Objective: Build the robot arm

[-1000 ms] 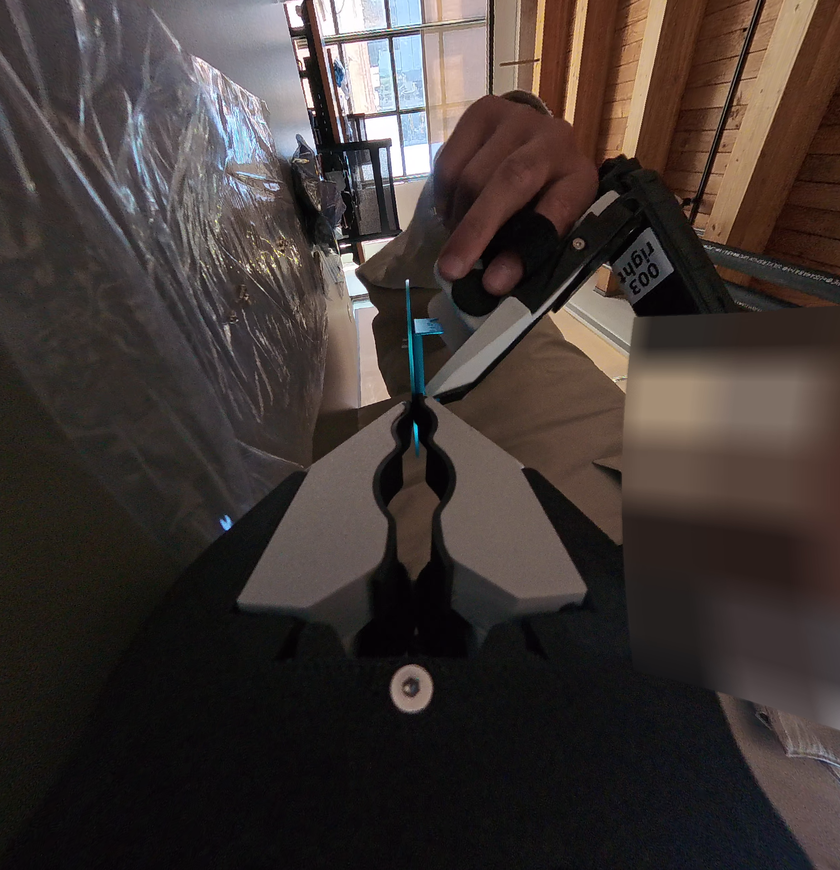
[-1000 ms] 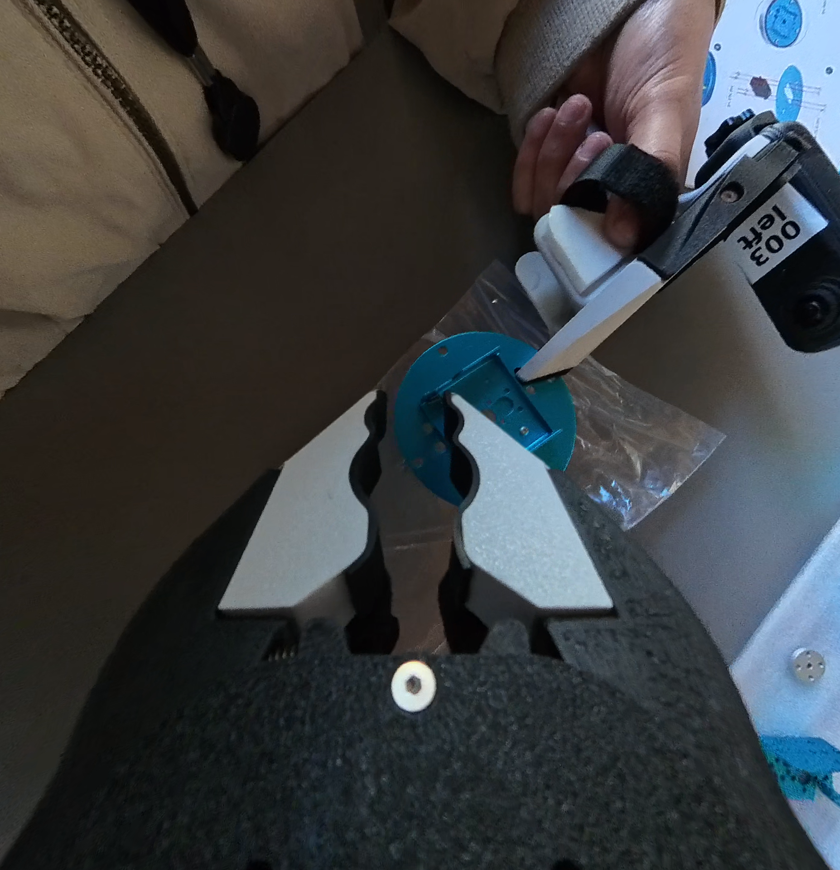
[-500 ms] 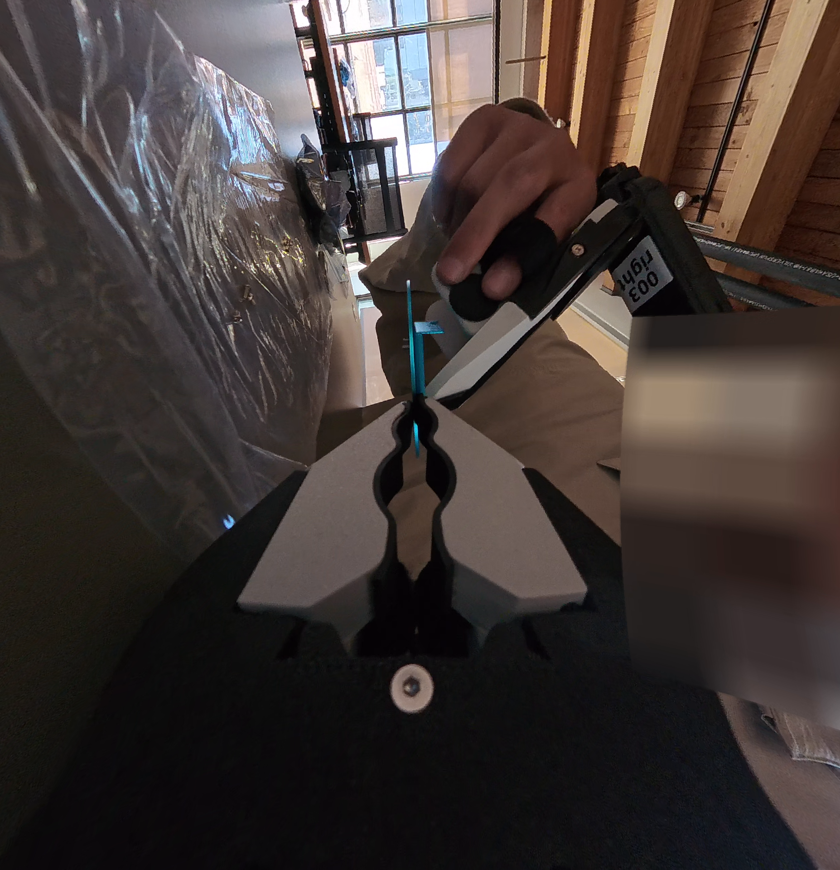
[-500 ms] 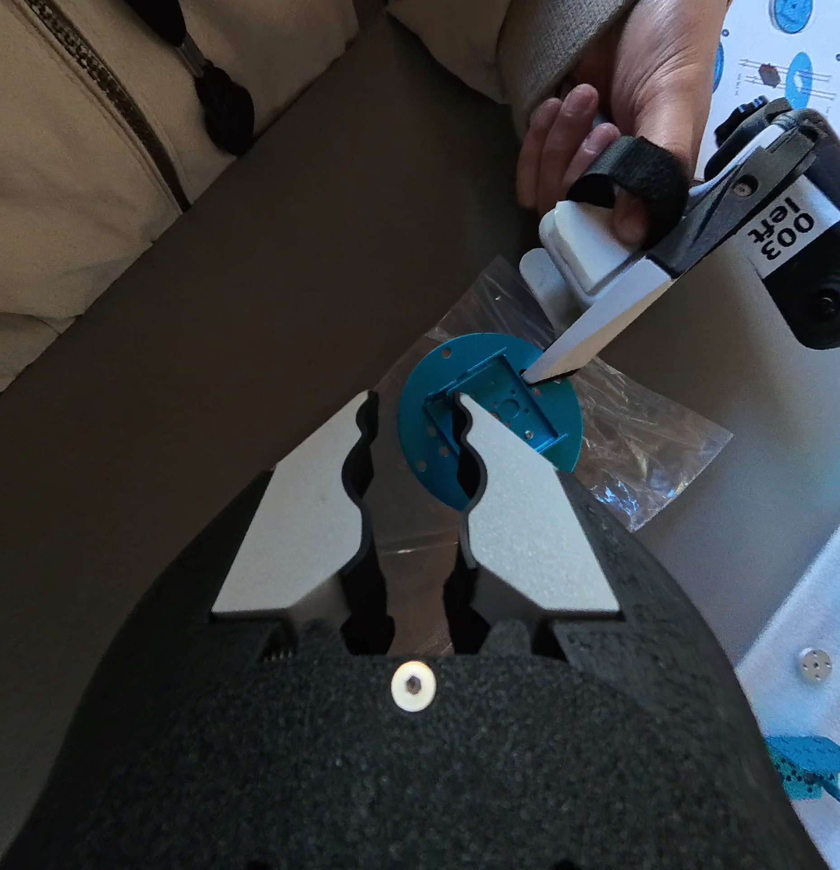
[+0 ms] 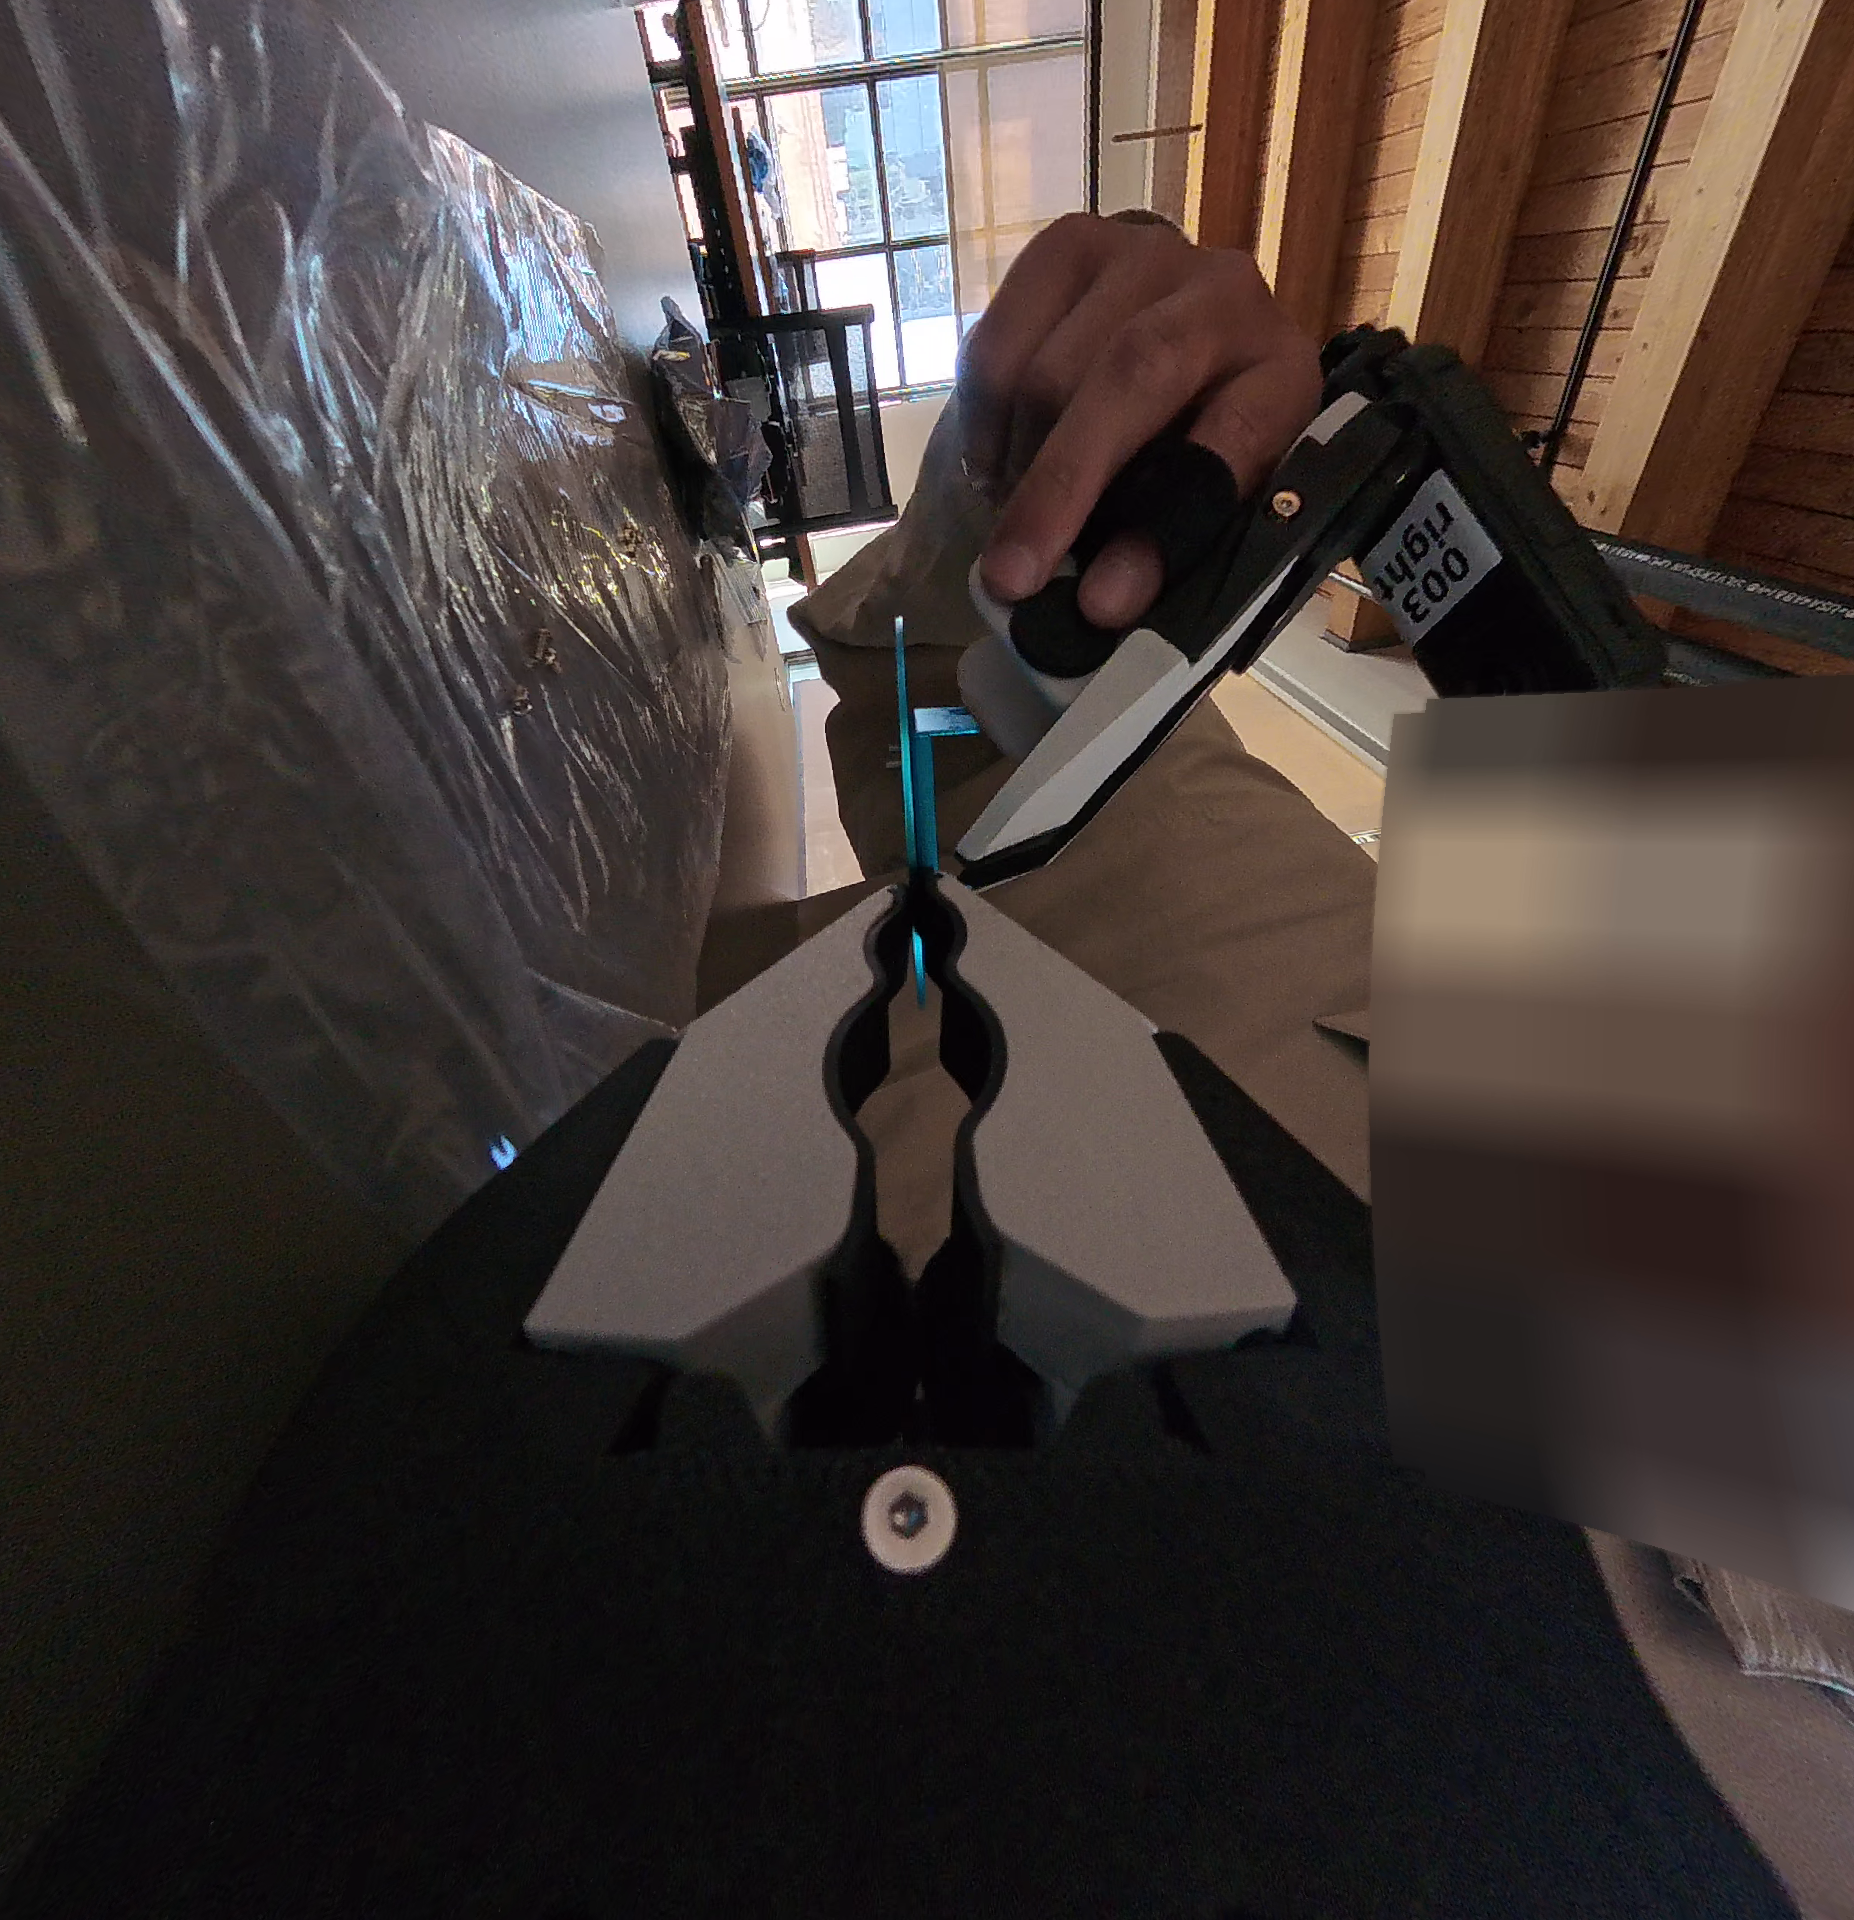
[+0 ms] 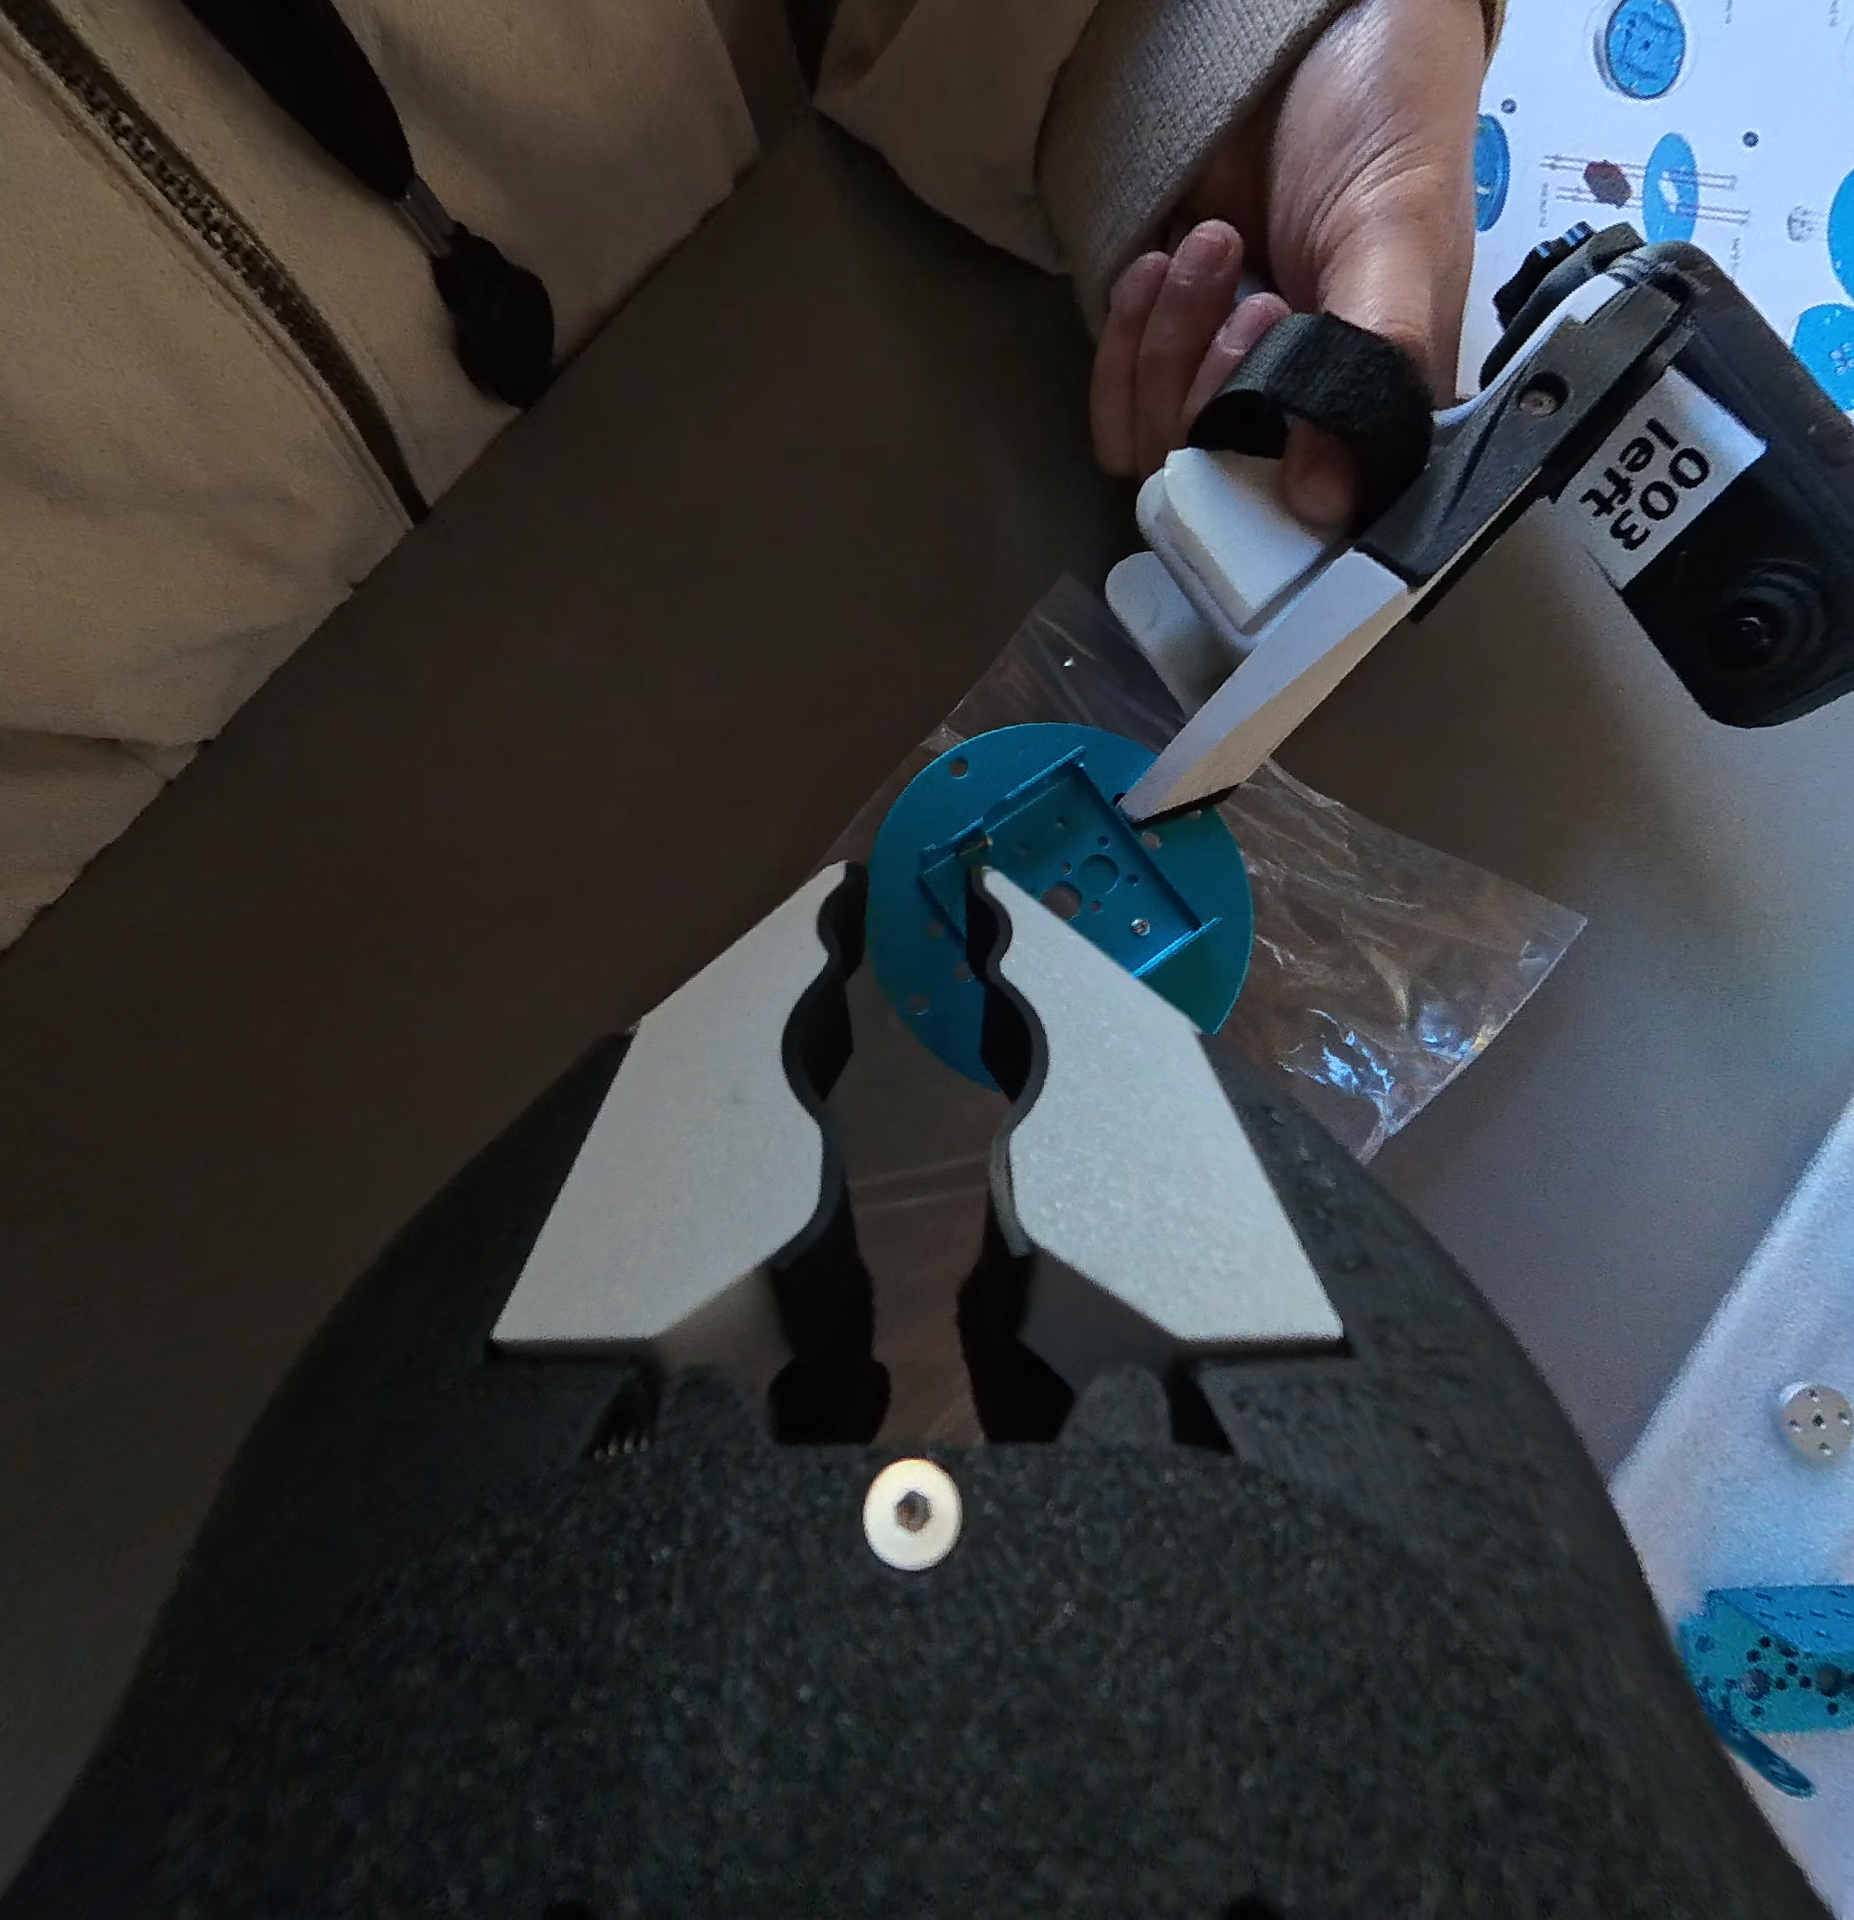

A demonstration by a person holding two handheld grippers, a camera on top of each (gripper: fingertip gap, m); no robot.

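**Blue disc pinched edge-on between two grippers**

The left gripper (image 5: 915, 899) is closed on the rim of a thin blue metal disc (image 6: 1058, 894); the right gripper (image 6: 918, 883) stands narrowly parted at the disc's 9 o'clock edge, one fingertip against its raised bracket (image 6: 1089, 873); likely light, stiff and slippery, best held by rim or bracket; a clear plastic bag (image 6: 1349, 956) lies on the surface (image 6: 611, 790) beneath.

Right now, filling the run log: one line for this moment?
left gripper: shut on blue disc | right gripper: open, at disc's bracket | plastic bag beneath
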